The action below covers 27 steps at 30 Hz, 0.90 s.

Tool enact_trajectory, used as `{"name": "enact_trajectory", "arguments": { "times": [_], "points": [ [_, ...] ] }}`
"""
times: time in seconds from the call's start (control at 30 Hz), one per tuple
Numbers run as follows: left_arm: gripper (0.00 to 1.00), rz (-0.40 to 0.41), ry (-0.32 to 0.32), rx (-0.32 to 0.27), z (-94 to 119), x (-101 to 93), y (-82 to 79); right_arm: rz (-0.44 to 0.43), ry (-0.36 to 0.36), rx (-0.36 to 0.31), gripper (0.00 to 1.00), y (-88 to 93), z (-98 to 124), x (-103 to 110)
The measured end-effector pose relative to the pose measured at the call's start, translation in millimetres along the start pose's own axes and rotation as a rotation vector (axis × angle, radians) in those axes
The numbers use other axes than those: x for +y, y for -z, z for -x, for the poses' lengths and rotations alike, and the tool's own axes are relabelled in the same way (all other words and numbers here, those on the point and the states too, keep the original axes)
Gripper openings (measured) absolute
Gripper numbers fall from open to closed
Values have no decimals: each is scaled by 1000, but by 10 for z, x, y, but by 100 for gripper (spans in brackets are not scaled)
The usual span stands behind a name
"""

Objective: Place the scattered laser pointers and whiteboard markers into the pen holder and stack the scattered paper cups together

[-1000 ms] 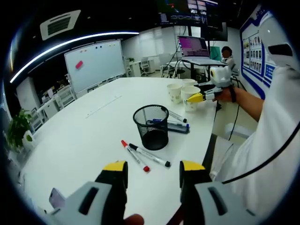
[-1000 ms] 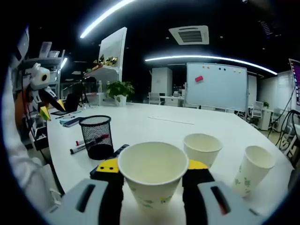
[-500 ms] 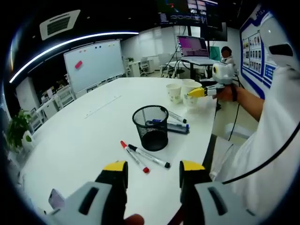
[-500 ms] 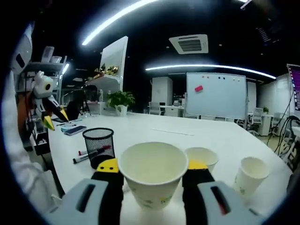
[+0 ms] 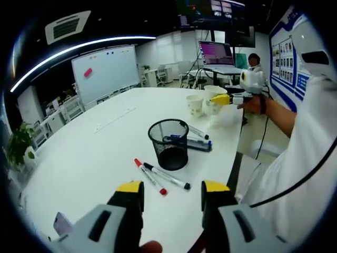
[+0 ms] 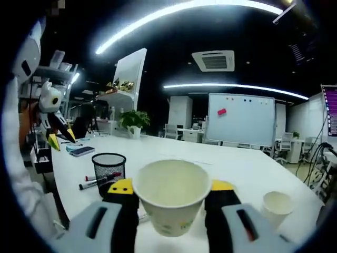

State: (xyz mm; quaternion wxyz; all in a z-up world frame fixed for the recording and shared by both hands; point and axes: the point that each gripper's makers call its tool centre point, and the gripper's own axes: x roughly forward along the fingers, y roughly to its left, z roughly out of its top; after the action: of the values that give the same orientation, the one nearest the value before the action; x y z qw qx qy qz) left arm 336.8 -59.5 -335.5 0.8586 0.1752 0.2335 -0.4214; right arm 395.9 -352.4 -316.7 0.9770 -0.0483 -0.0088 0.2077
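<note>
My right gripper [image 6: 171,188] is shut on a white paper cup [image 6: 171,205] and holds it upright above the table. A second paper cup [image 6: 276,204] stands low on the right. The black mesh pen holder [image 6: 109,164] stands left of it, with markers [image 6: 97,182] lying beside it. In the left gripper view my left gripper [image 5: 172,188] is open and empty over the table's near edge. Ahead lie a red-capped marker [image 5: 150,176] and a black-capped marker [image 5: 168,175], then the pen holder [image 5: 169,143], with more pens [image 5: 197,143] behind it. Farther off, the right gripper [image 5: 221,98] holds its cup [image 5: 211,104] beside another cup [image 5: 195,105].
The large white table [image 5: 89,158] has a phone [image 5: 61,224] near its left front edge. A person's white sleeve [image 5: 300,158] fills the right side. A laptop [image 5: 217,55] stands on a desk behind the cups. A whiteboard [image 6: 241,113] stands at the back.
My right gripper has lifted the held cup higher off the table, so the other cups and the pen holder sit lower in its view. The left gripper has not moved.
</note>
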Motion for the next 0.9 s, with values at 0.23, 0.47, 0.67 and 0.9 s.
{"name": "enact_trajectory", "arguments": {
  "times": [0.23,0.47,0.67,0.9],
  "points": [
    [45,-1,2,2,-3,-4,2,6,9,-48,49,-128,1,-22],
    [45,-1,0,3,1,3,6,7,30,-74,49,-205,-11,-86],
    [45,-1,0,4,4,8,4,9,45,-91,49,-266,-17,-138],
    [45,1,0,5,-2,12,6,0,64,-114,49,-339,-19,-214]
  ]
}}
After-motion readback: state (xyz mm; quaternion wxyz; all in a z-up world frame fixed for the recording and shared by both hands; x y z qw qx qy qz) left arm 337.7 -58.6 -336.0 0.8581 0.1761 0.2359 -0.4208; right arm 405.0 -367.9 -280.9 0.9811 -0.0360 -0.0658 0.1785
